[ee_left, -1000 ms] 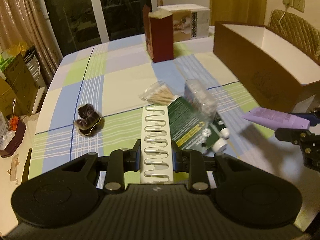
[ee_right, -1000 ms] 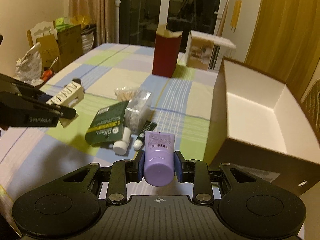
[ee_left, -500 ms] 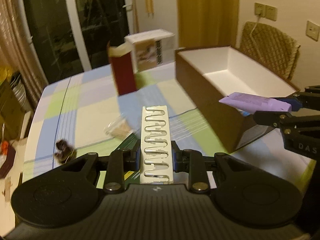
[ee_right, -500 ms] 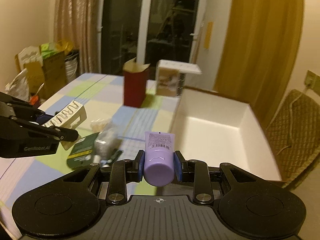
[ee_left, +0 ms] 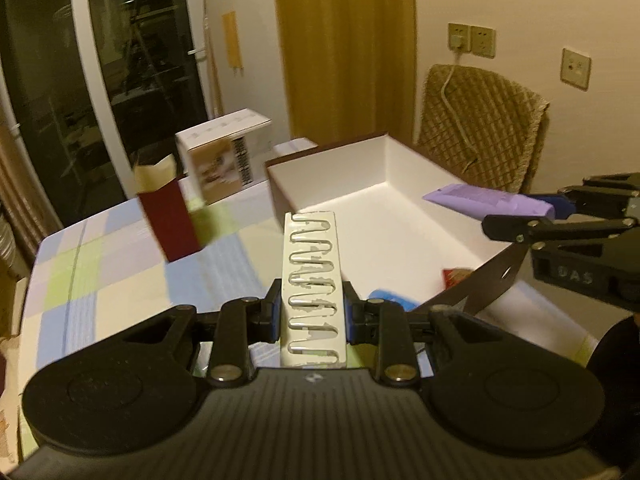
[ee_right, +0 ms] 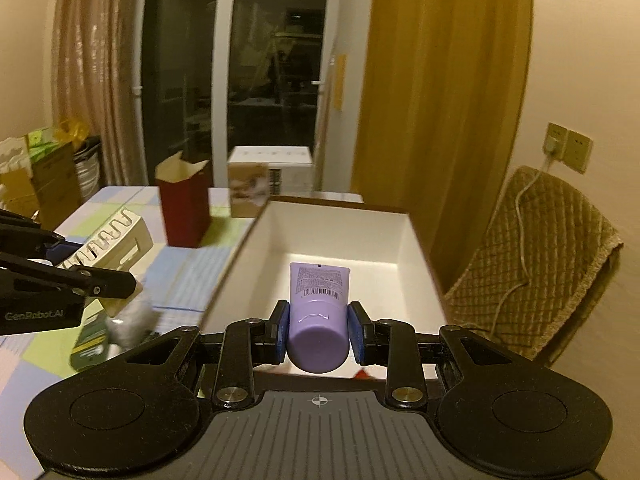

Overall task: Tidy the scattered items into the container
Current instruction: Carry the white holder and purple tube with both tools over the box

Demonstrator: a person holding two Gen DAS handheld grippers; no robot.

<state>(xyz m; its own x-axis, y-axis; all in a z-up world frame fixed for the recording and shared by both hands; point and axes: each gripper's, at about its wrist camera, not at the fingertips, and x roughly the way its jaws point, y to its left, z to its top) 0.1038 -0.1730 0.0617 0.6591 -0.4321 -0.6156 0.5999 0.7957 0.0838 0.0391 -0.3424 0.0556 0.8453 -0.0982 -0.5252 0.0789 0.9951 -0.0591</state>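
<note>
My left gripper [ee_left: 312, 316] is shut on a white box of paper clips [ee_left: 313, 280], held in the air over the near left wall of the open brown box with a white inside [ee_left: 360, 216]. My right gripper [ee_right: 319, 336] is shut on a purple tube [ee_right: 319, 308], held above the same box [ee_right: 344, 248]. The purple tube [ee_left: 488, 199] and right gripper also show at the right of the left wrist view. A blue item [ee_left: 390, 296] and a red item [ee_left: 456, 276] lie inside the box near its front.
A dark red carton [ee_right: 184, 210] and a white printed box [ee_right: 268, 184] stand on the checked tablecloth [ee_left: 100, 272] behind. A green packet [ee_right: 90, 340] and a clear bag [ee_right: 132, 320] lie left of the box. A quilt-covered chair [ee_right: 536, 264] stands to the right.
Both grippers have risen and moved right from the scattered items to above the open box, each still holding its item. The box interior has come into view.
</note>
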